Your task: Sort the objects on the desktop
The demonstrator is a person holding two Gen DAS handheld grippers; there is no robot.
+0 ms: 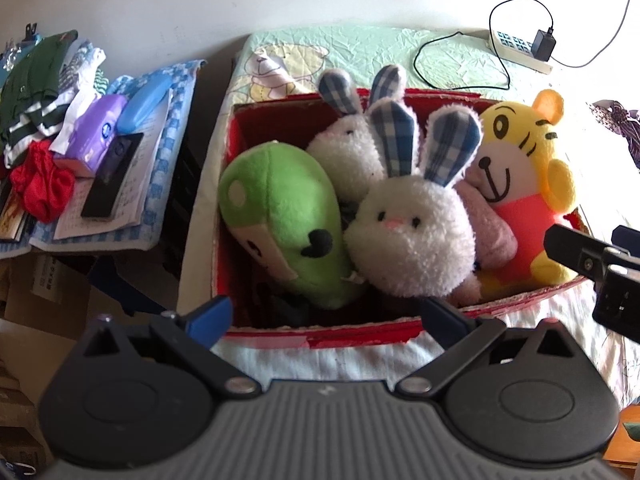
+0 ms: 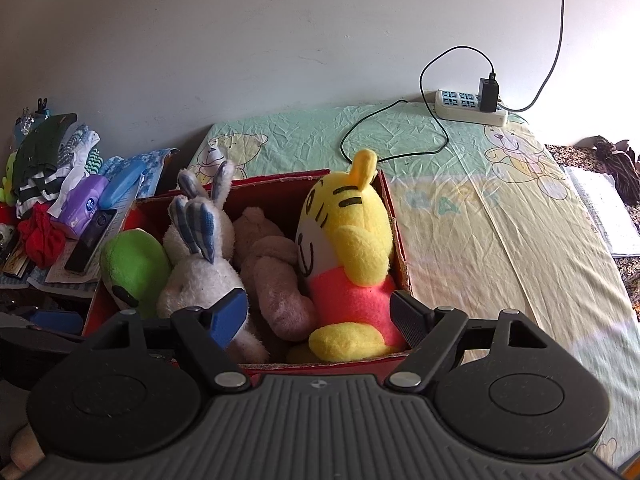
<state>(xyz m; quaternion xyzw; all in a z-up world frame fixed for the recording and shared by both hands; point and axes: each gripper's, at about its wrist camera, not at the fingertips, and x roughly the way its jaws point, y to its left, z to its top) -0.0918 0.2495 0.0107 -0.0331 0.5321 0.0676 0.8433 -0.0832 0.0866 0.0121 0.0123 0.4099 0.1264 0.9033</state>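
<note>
A red cardboard box (image 1: pixel 400 330) sits on a bed (image 2: pixel 500 232) covered with a bear-print sheet, near the bed's left edge. Inside it are 5 plush toys packed together: a green plush (image 1: pixel 280 220) at the left, 2 white bunnies with blue checked ears, one (image 1: pixel 412 236) in front and the other (image 1: pixel 348 152) behind it, a pinkish plush (image 2: pixel 276 276) in the middle, and a yellow tiger in a pink shirt (image 1: pixel 520 184) upright against the right wall.

The left gripper (image 1: pixel 324 316) hovers over the box's near edge, its jaws spread wide and empty. The right gripper (image 2: pixel 320 316) hangs at the near right corner of the box, jaws also wide, with the tiger's lower body showing between them; whether they touch it cannot be told.

At the bed's far edge lies a white power strip (image 2: pixel 468 108) with a black charger plugged in. Left of the bed, a cluttered surface holds folded clothes (image 1: pixel 36 80), a purple tissue pack (image 1: pixel 96 132) and a blue case (image 1: pixel 144 100).
</note>
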